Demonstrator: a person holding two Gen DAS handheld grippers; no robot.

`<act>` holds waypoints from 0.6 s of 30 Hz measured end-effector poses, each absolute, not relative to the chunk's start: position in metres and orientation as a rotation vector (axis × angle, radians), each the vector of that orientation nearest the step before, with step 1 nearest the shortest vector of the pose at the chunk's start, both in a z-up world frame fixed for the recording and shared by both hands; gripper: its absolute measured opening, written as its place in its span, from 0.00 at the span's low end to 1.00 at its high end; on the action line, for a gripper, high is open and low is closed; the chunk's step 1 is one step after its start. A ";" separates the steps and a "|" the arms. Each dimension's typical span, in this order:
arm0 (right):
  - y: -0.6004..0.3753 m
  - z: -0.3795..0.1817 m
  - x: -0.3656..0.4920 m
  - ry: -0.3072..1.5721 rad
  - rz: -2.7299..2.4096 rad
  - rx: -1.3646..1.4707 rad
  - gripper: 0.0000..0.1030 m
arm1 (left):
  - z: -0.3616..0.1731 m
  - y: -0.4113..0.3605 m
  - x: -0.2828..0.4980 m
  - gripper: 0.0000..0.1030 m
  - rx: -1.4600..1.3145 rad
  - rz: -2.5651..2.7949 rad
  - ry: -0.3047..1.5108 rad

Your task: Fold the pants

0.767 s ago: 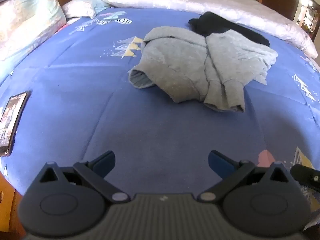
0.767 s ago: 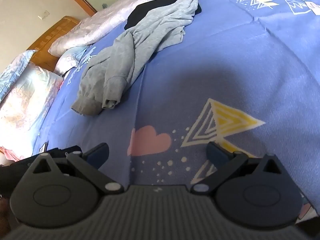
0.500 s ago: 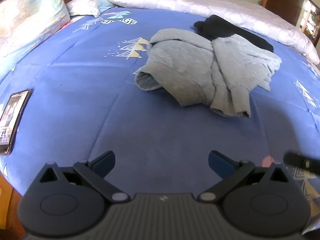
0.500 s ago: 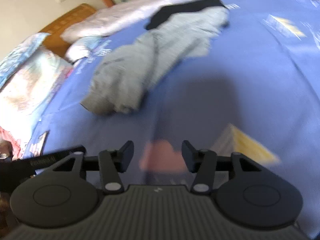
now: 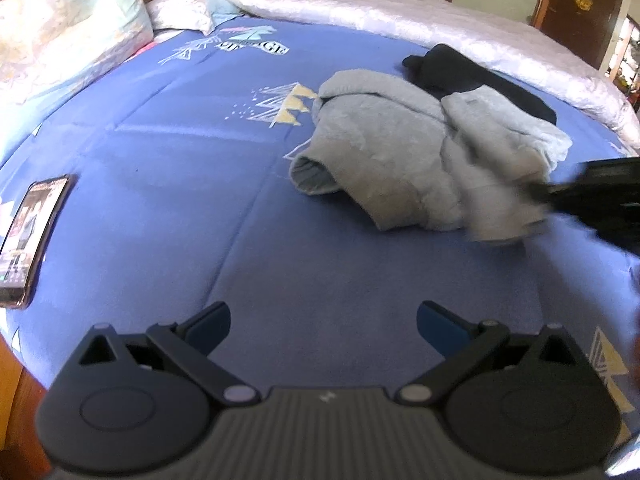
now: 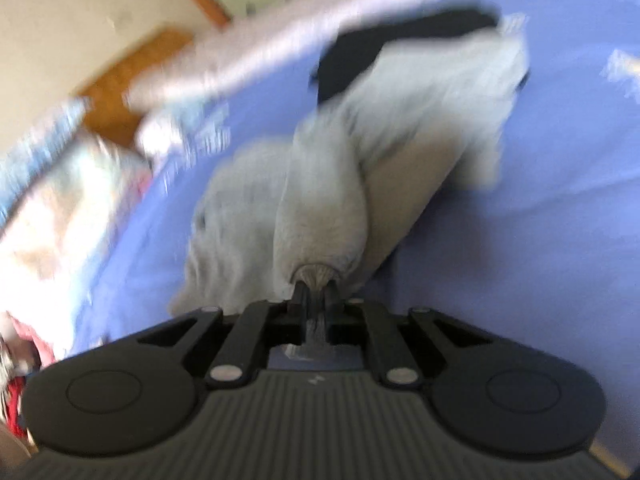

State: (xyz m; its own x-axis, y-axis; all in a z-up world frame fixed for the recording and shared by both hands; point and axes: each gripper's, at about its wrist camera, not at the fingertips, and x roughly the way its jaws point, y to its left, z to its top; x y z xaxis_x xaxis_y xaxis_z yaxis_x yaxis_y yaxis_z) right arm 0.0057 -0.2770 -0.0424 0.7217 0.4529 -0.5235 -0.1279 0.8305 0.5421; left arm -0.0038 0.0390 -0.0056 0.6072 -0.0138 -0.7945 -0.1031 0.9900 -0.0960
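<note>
Grey sweatpants (image 5: 404,160) lie crumpled on the blue bedspread (image 5: 200,200), partly over a black garment (image 5: 476,76). My left gripper (image 5: 322,322) is open and empty, low over the bedspread, well short of the pants. My right gripper (image 6: 316,292) is shut on a ribbed cuff of the grey pants (image 6: 320,216), and the cloth bunches up from its fingers. The right gripper also shows as a dark blur in the left wrist view (image 5: 600,196), at the pants' right end.
A phone (image 5: 30,240) lies at the bed's left edge. Pillows (image 5: 60,40) are stacked at the far left. A white quilt (image 5: 400,8) runs along the far side. The right wrist view is motion-blurred.
My right gripper has moved forward to the pants and closed on a cuff. My left gripper has stayed open and edged slightly closer to the pants.
</note>
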 end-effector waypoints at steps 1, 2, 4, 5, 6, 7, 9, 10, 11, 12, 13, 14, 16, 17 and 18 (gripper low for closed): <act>-0.290 -0.030 -0.009 0.643 0.300 0.496 0.10 | -0.005 0.040 -0.002 1.00 -0.140 0.045 0.915; -0.314 -0.015 -0.027 0.579 0.248 0.494 0.10 | -0.005 0.040 0.000 1.00 -0.144 0.039 0.915; -0.365 0.011 -0.062 0.471 0.136 0.500 0.10 | -0.004 0.041 0.006 1.00 -0.160 0.024 0.919; -0.395 0.023 -0.082 0.419 0.068 0.508 0.10 | -0.003 0.042 0.009 1.00 -0.170 0.015 0.921; -0.426 0.036 -0.102 0.377 -0.003 0.516 0.10 | -0.003 0.042 0.014 1.00 -0.181 0.006 0.923; -0.449 0.044 -0.113 0.366 -0.066 0.519 0.10 | -0.001 0.042 0.020 1.00 -0.194 -0.006 0.925; -0.497 0.061 -0.143 0.335 -0.185 0.524 0.10 | 0.000 0.042 0.034 1.00 -0.223 -0.037 0.923; -0.516 0.068 -0.158 0.329 -0.236 0.524 0.10 | -0.001 0.040 0.046 1.00 -0.231 -0.049 0.927; -0.534 0.074 -0.174 0.320 -0.283 0.529 0.10 | -0.003 0.038 0.056 1.00 -0.235 -0.050 0.932; -0.549 0.080 -0.191 0.313 -0.317 0.537 0.10 | -0.007 0.035 0.067 1.00 -0.243 -0.050 0.942; -0.555 0.073 -0.185 0.345 -0.345 0.548 0.10 | -0.012 0.033 0.081 0.99 -0.263 -0.058 0.960; -0.562 0.073 -0.194 0.350 -0.364 0.560 0.10 | -0.017 0.030 0.090 0.93 -0.287 -0.071 0.980; -0.558 0.051 -0.178 0.406 -0.390 0.592 0.10 | -0.031 0.024 0.112 0.60 -0.331 -0.088 1.046; -0.559 0.054 -0.185 0.408 -0.396 0.592 0.10 | -0.038 0.022 0.119 0.45 -0.350 -0.100 1.081; -0.562 0.051 -0.169 0.422 -0.400 0.599 0.10 | -0.039 0.021 0.123 0.39 -0.359 -0.086 1.082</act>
